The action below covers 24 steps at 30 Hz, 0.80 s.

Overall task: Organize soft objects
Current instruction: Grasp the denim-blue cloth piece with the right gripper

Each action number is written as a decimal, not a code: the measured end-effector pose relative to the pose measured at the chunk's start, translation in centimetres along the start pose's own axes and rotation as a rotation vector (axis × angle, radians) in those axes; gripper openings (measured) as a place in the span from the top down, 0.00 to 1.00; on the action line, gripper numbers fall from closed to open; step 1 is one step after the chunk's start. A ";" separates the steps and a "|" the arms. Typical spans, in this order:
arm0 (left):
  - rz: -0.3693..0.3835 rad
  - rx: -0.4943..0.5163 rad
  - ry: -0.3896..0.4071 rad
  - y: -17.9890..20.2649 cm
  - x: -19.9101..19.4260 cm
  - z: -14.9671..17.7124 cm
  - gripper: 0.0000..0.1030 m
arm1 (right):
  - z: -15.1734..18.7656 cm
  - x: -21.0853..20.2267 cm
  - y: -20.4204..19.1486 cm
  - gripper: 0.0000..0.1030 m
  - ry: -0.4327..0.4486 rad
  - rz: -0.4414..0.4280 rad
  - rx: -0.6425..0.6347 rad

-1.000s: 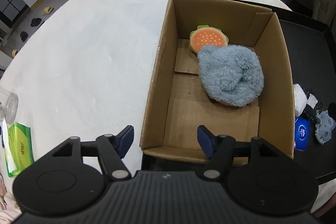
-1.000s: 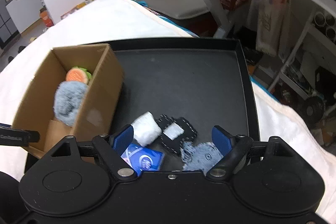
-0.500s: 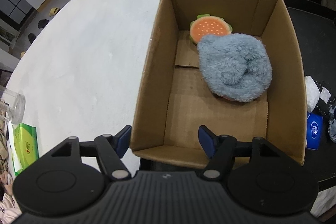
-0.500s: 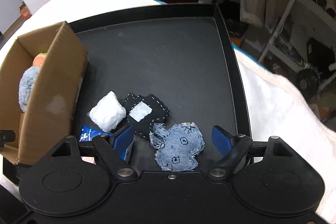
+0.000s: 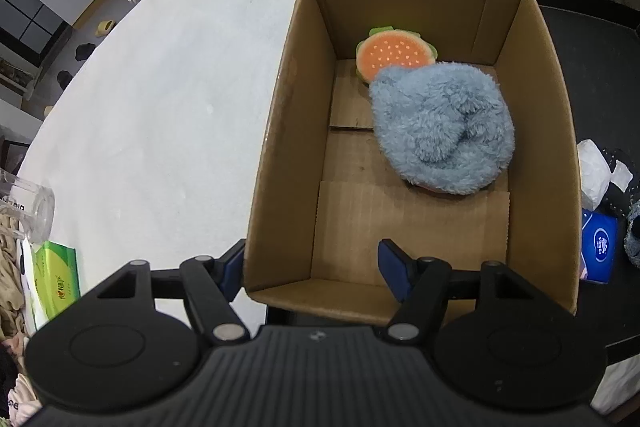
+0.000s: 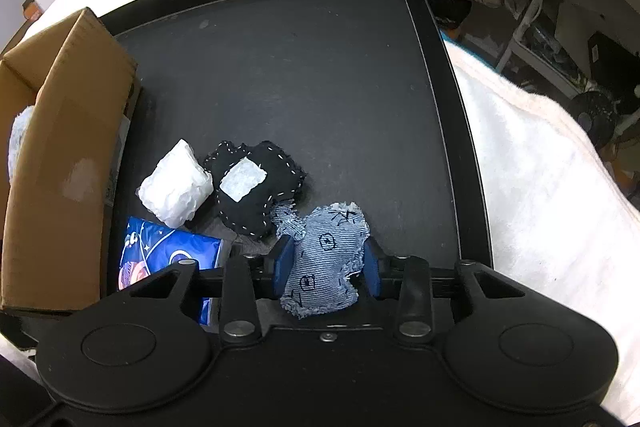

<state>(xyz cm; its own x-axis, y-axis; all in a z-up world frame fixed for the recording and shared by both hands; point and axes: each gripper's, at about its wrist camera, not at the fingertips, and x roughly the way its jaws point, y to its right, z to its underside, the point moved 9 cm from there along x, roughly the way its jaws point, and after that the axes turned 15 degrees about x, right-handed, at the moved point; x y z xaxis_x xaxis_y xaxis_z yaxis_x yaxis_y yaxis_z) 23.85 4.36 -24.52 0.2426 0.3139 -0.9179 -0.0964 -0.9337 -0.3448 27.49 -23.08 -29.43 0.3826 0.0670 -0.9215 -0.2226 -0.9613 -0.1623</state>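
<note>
An open cardboard box holds an orange burger plush and a fluffy blue plush. My left gripper is open and straddles the box's near wall, one finger outside and one inside. On the black tray lies a frayed denim toy between the blue pads of my right gripper. Its jaws are closing and the pads touch both sides of the toy. A black stitched toy and a white crumpled wad lie just beyond it.
A blue tissue pack lies by the box on the tray. On the white tablecloth to the left are a green tissue pack and a clear jar. Shelves and clutter stand beyond the tray's right rim.
My right gripper has come down over the denim toy and its jaws have narrowed from wide apart onto it. The left gripper has stayed at the box's near wall.
</note>
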 end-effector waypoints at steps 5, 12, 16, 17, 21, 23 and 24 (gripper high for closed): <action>-0.005 -0.005 0.016 -0.3 -0.5 -0.1 0.34 | -0.3 -0.7 -0.2 0.71 0.033 0.005 -0.023; 0.010 -0.037 0.027 -1.2 -0.9 0.2 0.34 | -0.3 -2.2 -1.0 0.81 0.056 -0.013 -0.039; 0.018 -0.051 0.037 -1.7 -1.1 0.3 0.34 | -0.4 -3.0 -1.1 0.85 0.067 -0.021 -0.042; 0.021 -0.055 0.040 -1.8 -1.1 0.4 0.34 | -0.3 -3.1 -1.2 0.87 0.067 -0.024 -0.044; 0.030 -0.059 0.048 -2.0 -1.3 0.6 0.34 | -0.3 -3.4 -1.5 0.90 0.076 -0.031 -0.051; 0.034 -0.062 0.051 -2.0 -1.3 0.7 0.34 | -0.5 -3.7 -1.5 0.91 0.087 -0.030 -0.051; 0.038 -0.064 0.051 -2.1 -1.3 0.8 0.34 | -0.5 -3.8 -1.5 0.91 0.093 -0.028 -0.050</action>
<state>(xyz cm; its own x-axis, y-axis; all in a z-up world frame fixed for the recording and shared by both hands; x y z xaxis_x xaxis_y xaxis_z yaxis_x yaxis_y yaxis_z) 22.99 6.03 -22.77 0.2894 0.2706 -0.9182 -0.0453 -0.9543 -0.2955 26.81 -22.01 -25.48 0.4698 0.0709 -0.8799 -0.1670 -0.9716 -0.1674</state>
